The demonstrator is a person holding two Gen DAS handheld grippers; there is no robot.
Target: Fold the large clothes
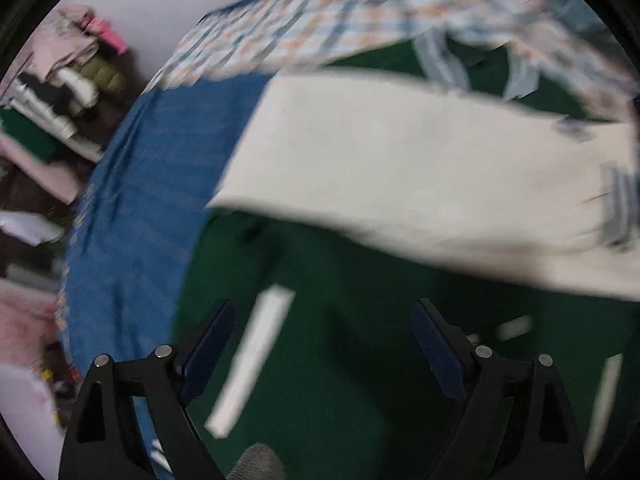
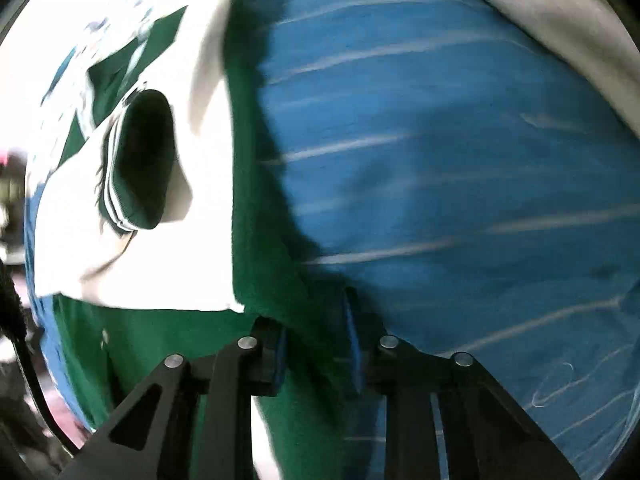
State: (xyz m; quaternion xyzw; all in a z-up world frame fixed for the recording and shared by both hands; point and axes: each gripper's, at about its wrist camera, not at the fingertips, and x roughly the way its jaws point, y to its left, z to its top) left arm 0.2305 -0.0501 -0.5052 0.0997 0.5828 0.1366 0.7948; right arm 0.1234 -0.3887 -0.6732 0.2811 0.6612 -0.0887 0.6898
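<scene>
Right wrist: hand-held gripper (image 2: 316,344) pinching green jacket (image 2: 272,264).

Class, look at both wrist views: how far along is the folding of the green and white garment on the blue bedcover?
Done: one white sleeve already lies across the green body of the garment. In hand: the right gripper has green fabric at the garment's edge between its pads; the left gripper hangs open above it, holding nothing. Left: the rest of the folds; the garment is still spread on the blue bedcover.
</scene>
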